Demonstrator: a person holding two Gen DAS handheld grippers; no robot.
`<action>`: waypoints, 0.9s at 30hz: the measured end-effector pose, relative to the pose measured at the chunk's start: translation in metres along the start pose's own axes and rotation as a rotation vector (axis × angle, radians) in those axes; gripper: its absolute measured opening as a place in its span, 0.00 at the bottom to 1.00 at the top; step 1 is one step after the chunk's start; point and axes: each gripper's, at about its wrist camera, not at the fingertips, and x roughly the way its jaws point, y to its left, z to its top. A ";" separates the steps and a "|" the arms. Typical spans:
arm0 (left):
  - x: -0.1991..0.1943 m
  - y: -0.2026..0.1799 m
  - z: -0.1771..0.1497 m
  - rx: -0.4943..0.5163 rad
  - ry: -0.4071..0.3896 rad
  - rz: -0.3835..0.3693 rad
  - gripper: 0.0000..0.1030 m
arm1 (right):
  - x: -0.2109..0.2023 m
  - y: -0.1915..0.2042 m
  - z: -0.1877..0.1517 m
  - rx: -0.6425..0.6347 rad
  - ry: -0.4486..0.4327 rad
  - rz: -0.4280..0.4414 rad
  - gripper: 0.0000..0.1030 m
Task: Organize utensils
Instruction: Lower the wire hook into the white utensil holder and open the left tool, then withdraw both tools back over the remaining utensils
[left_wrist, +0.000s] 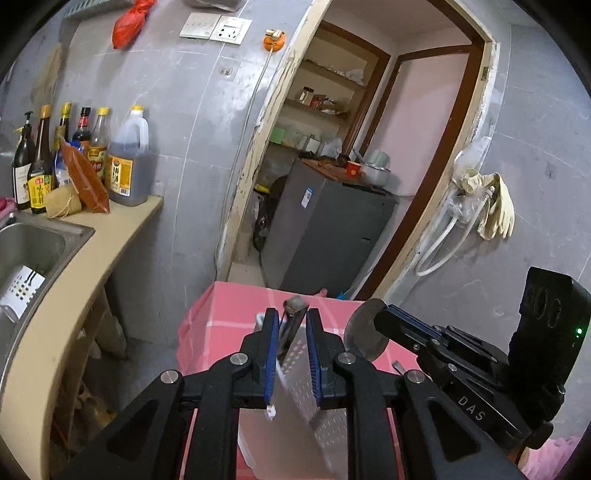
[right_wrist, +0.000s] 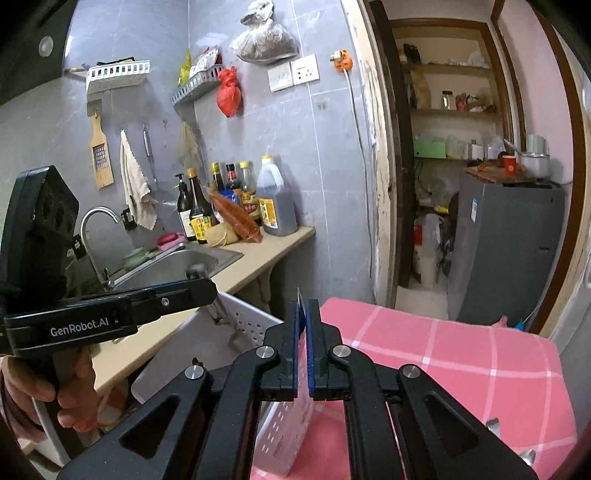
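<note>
Metal utensil handle is sitting clamped in the left tool, poised over the white perforated basket just below, likely for dropping in. Right tool is pinching a thin flat utensil above the basket's edge.

Pink checked cloth matt; perforated white plastic basket smooth; steel sink w/ dull sheen.

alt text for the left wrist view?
The left gripper is closed on a dark utensil handle above a white perforated basket on a pink checked cloth. The right gripper holds a round metal utensil alongside.
</note>
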 end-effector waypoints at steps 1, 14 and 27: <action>-0.001 0.000 -0.001 0.000 -0.001 -0.002 0.19 | 0.000 -0.002 -0.002 0.006 0.004 0.005 0.05; -0.029 -0.025 0.002 0.029 -0.109 0.033 0.50 | -0.056 -0.026 0.009 0.072 -0.107 -0.106 0.50; -0.053 -0.102 -0.006 0.149 -0.253 0.052 0.93 | -0.163 -0.067 0.020 0.088 -0.257 -0.335 0.99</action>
